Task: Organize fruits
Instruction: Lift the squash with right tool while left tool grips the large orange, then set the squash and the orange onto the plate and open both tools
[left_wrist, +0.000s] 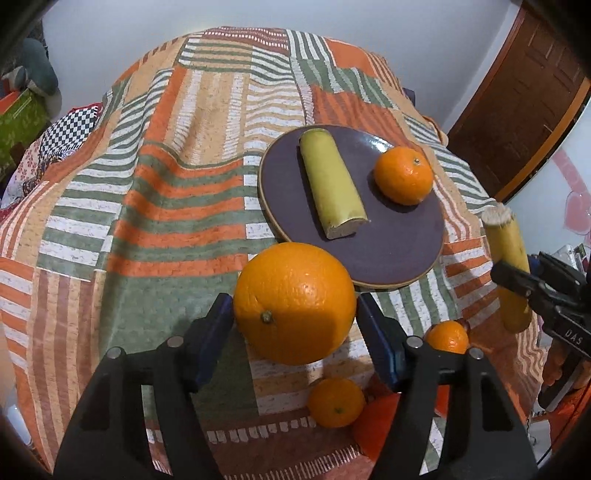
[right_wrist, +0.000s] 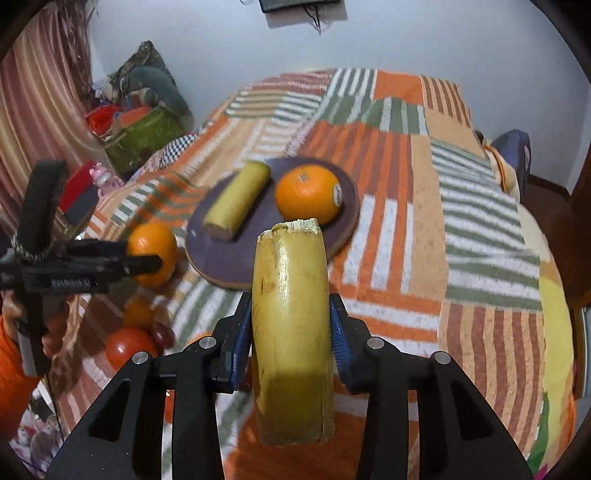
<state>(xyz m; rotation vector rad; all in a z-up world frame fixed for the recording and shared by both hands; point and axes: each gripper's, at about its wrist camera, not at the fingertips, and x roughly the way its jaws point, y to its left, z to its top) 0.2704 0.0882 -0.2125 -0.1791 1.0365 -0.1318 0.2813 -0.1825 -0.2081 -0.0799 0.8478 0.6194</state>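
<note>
My left gripper (left_wrist: 294, 308) is shut on a large orange (left_wrist: 294, 302) and holds it just in front of a dark purple plate (left_wrist: 391, 254). On the plate lie a yellow-green banana piece (left_wrist: 332, 182) and a small orange (left_wrist: 403, 175). My right gripper (right_wrist: 290, 314) is shut on a second banana piece (right_wrist: 291, 332), held upright above the cloth near the plate (right_wrist: 207, 258). That gripper and banana piece (left_wrist: 508, 258) also show at the right of the left wrist view. The left gripper with its orange (right_wrist: 153, 253) shows at the left of the right wrist view.
Two small oranges (left_wrist: 336, 402) (left_wrist: 447, 336) and a red fruit (left_wrist: 376, 421) lie on the striped patchwork cloth (left_wrist: 166, 221) near me. A wooden door (left_wrist: 517, 110) stands at the right. Boxes and clutter (right_wrist: 140, 136) sit beyond the cloth's left edge.
</note>
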